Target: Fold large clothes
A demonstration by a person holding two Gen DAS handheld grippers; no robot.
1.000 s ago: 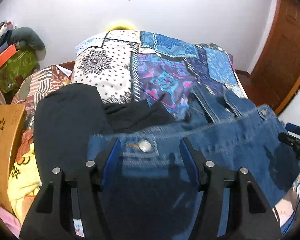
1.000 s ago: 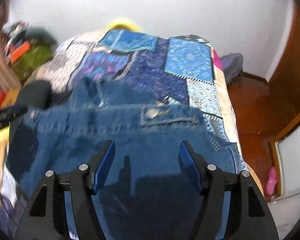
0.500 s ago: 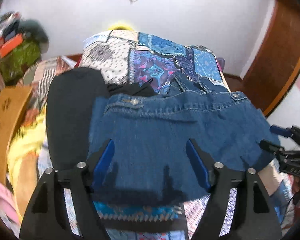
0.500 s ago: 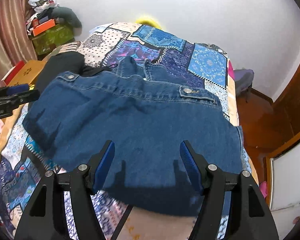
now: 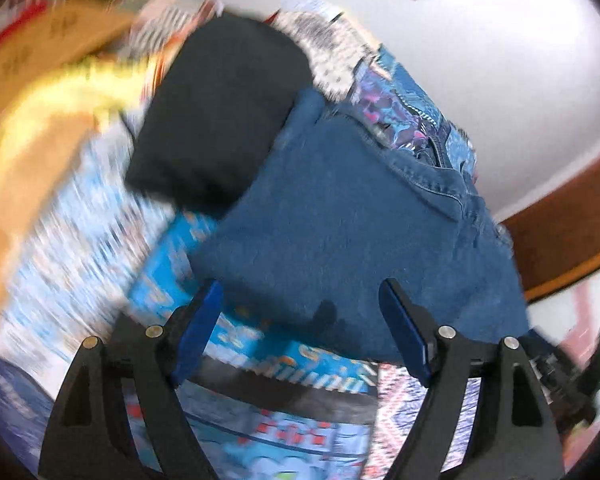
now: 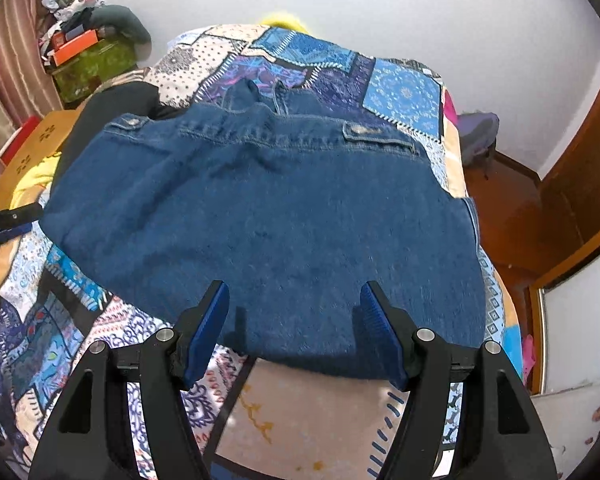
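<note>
A folded blue denim garment [image 6: 268, 208] lies flat on the patchwork bedspread [image 6: 404, 92], its buttoned band at the far side. My right gripper [image 6: 294, 292] hovers open over the denim's near edge, nothing between its pads. In the blurred, tilted left wrist view, the denim [image 5: 360, 220] runs up to the right. My left gripper [image 5: 300, 284] hangs over its near left corner with its jaws opening and nothing pinched. The left gripper [image 6: 4, 220] also pokes in at the left edge of the right wrist view.
A black garment [image 6: 112, 108] lies against the denim's left side, with yellow cloth [image 6: 32, 176] beyond it. A green box [image 6: 92, 64] with clutter stands at the back left. The bed's right edge drops to a brown floor [image 6: 512, 216] beside a wooden door [image 6: 580, 160].
The left gripper let go of the denim's buttoned edge, widened, drew back toward the near left corner and rolled sideways. The right gripper backed off the denim, then held still.
</note>
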